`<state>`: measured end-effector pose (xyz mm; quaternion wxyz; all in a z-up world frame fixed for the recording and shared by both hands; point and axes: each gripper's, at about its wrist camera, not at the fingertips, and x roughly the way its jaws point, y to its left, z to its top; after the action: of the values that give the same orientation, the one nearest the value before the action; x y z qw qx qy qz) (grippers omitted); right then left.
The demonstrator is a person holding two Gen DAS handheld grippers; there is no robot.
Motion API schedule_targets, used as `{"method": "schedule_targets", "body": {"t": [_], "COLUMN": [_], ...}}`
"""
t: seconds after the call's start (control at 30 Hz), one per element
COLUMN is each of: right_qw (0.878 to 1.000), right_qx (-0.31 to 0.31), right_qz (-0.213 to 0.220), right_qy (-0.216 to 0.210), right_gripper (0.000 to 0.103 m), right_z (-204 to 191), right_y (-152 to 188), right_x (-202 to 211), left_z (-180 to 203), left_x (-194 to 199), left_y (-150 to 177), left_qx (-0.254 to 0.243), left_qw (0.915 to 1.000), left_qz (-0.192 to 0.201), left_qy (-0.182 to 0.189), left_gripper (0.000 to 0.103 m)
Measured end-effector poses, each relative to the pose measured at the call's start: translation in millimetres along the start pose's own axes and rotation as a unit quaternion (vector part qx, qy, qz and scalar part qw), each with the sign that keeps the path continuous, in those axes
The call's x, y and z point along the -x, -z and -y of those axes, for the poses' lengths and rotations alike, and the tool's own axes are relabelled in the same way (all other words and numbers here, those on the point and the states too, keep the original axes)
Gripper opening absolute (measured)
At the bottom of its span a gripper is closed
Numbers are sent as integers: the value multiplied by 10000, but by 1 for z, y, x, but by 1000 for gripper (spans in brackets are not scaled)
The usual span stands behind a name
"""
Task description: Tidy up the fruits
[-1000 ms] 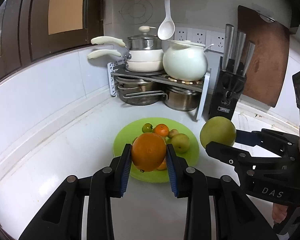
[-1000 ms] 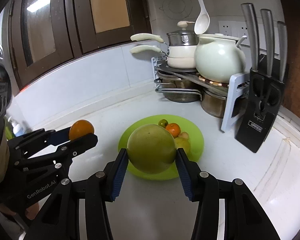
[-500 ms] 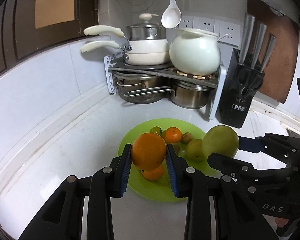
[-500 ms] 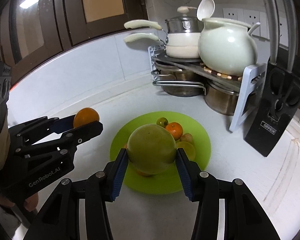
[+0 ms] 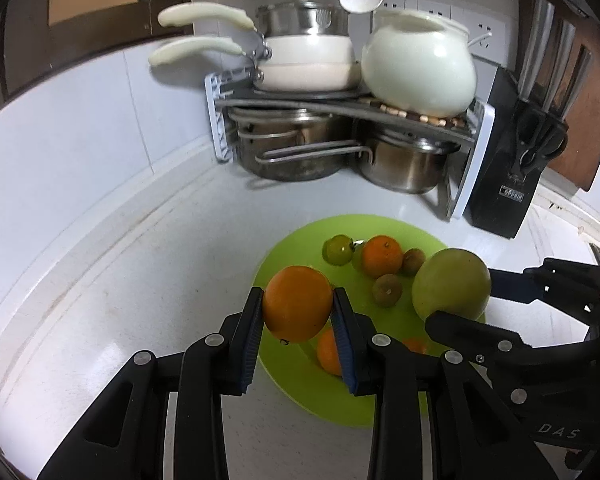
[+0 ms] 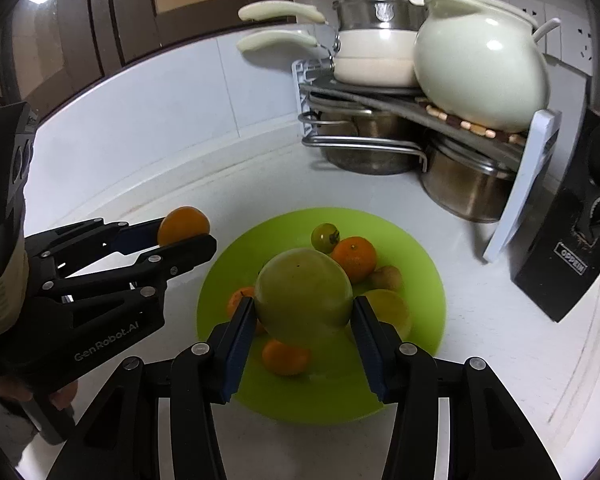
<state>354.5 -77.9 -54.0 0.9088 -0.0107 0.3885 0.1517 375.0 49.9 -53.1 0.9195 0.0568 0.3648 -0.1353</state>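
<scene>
Claws (image 5: 298, 308) (image 6: 303, 300) now nearer plate (image 6: 416, 240) — orange (image 5: 298, 303), pomelo (image 6: 303, 296) still gripped

Both grippers: matte black linkage arms w/ silver screws, blue ribbed pads (image 5: 253, 334). Left gripper (image 6: 188, 236) marked "GenRobot.AI"; right gripper (image 5: 460, 304) marked "DAS". Bare-skin fingers (image 6: 62, 394) visible.

White lettering "GenRobot.AI" runs along the black body of the left tongs (image 6: 184, 236), seen from the right wrist view. The letters "DAS" are printed on the black body of the right tongs (image 5: 452, 312), seen from the left wrist view. A small white label reading "OPPEIN" sits low on the front of the black knife block (image 6: 571, 263).
</scene>
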Motion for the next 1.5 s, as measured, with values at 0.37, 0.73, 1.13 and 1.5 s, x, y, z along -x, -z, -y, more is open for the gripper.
{"method": "schedule_targets", "body": {"t": [0.37, 0.73, 1.13, 1.5], "right_qw": [9998, 9993, 9991, 9965], "right_qx": [-13, -26, -36, -264], "right_qz": [-119, -267, 138, 492], "right_qy": [153, 276, 388, 626], "right_gripper": [50, 50, 57, 67], "right_z": [4, 7, 0, -14], "right_y": [2, 3, 3, 26], "right_x": [-16, -24, 13, 66], "left_z": [0, -6, -8, 1], "left_x": [-26, -26, 35, 92], "left_y": [4, 4, 13, 30], "left_qx": [-112, 31, 366, 404], "left_qw": [9993, 9991, 9992, 9986], "left_qz": [-293, -379, -87, 219], "left_qy": [203, 206, -132, -245], "left_gripper": [33, 44, 54, 67]}}
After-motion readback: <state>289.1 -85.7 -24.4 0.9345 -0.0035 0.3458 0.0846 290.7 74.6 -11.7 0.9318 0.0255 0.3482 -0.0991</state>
